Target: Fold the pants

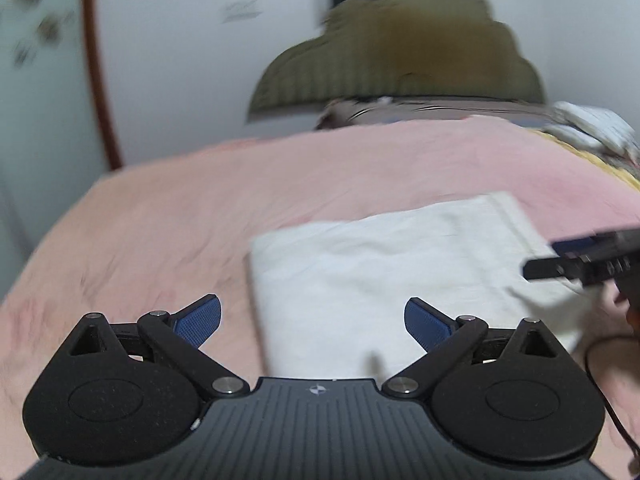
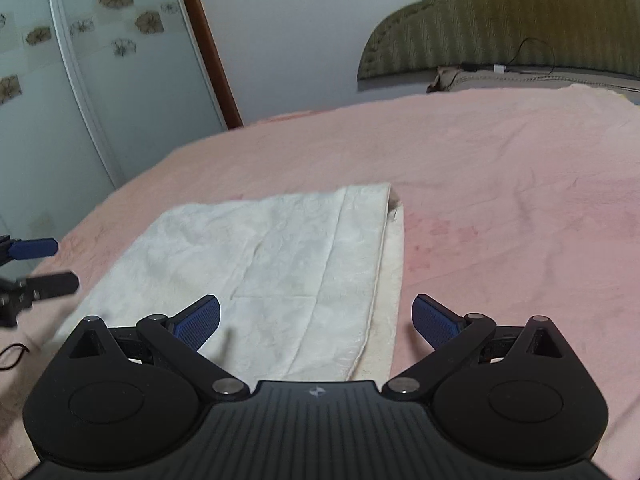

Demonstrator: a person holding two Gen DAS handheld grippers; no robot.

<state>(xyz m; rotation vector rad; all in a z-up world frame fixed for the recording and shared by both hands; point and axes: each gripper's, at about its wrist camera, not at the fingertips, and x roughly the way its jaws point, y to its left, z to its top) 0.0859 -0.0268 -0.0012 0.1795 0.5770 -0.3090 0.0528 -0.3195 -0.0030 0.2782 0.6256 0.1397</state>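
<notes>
Motion blur smears the left wrist view and the frame cuts off its bedding pile, but one folded pair of white pants [image 2: 280, 264] lies on the pink bed [image 2: 500, 184], between the left gripper [image 1: 312, 320] and right gripper [image 2: 316, 320], both jaws spread wide and empty.

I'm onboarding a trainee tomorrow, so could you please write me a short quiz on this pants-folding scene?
1. True or false: the left claw is shut on the white pants.
2. What do the pants lie on? A) pink bedcover B) wooden table C) grey carpet
3. Fill in: behind the bed stands an olive ____.

Key: 1 false, both it and the right claw are open. 2 A, pink bedcover. 3 headboard.
</notes>
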